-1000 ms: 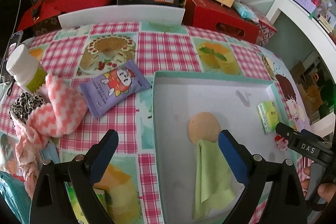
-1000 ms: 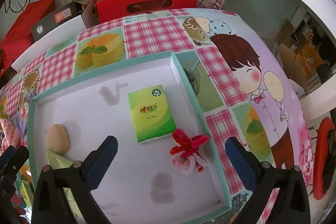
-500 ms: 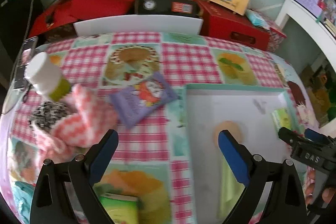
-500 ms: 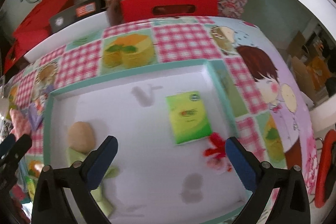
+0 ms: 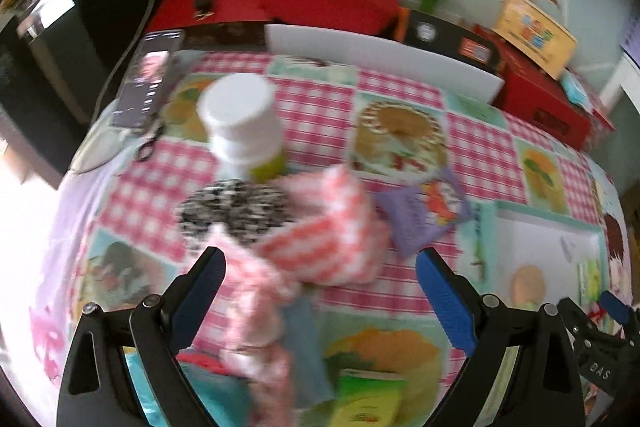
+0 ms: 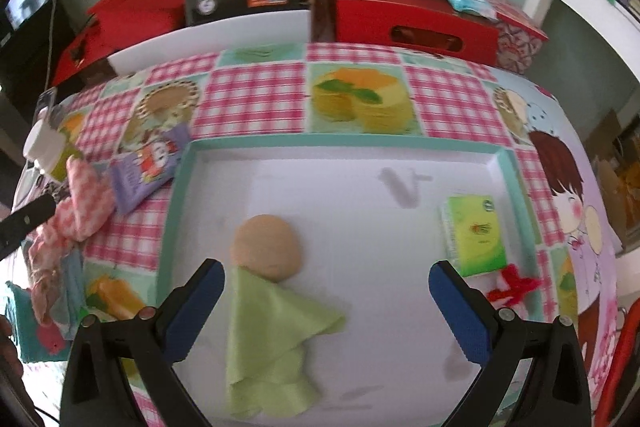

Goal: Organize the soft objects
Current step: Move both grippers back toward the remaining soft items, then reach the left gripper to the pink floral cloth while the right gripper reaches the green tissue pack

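Pink-and-white checked cloth (image 5: 320, 239) lies bunched on the desk (image 5: 320, 107), left of the teal-rimmed tray (image 6: 340, 142), between the spread, empty left gripper (image 5: 320, 291) jaws. Right gripper (image 6: 326, 303), also spread and empty, hovers over green cloth (image 6: 272, 339) inside the tray.

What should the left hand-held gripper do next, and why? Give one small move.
Probably ease the left hand-held gripper forward and down over the pink checked cloth. Its jaws are open and empty, the cloth lies right ahead outside the tray, and soft items already sit inside it.
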